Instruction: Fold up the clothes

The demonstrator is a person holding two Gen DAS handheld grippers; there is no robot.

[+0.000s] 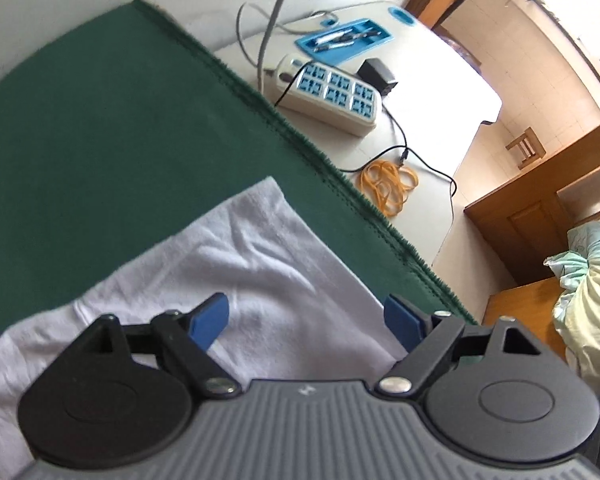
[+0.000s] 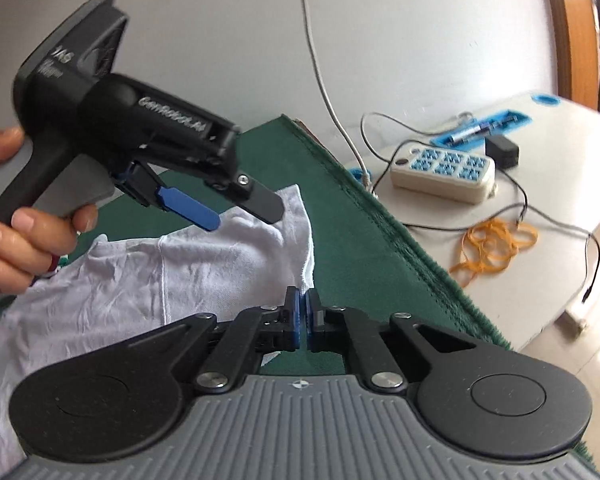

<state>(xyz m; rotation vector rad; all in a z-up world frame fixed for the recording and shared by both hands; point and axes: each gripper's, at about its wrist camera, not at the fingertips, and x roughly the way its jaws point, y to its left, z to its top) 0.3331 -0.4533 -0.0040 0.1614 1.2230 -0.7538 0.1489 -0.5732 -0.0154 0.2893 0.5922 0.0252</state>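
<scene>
A white garment [image 1: 236,264] lies wrinkled on a dark green cloth [image 1: 100,128] that covers the table. My left gripper [image 1: 306,320] hovers over the garment, open, with nothing between its blue pads. From the right wrist view the left gripper [image 2: 244,216] hangs above the far corner of the garment [image 2: 180,264], held by a person's hand [image 2: 28,236]. My right gripper [image 2: 302,314] is shut, and the garment's right edge runs down into its fingertips.
Past the green cloth's fringed edge [image 2: 380,216] the white table [image 2: 548,184] carries a beige power strip [image 2: 444,170], a black adapter [image 2: 502,150], a blue tray of pens [image 1: 344,38], orange rubber bands [image 2: 496,248] and cables. Wooden furniture [image 1: 540,208] and bedding [image 1: 588,292] stand beyond.
</scene>
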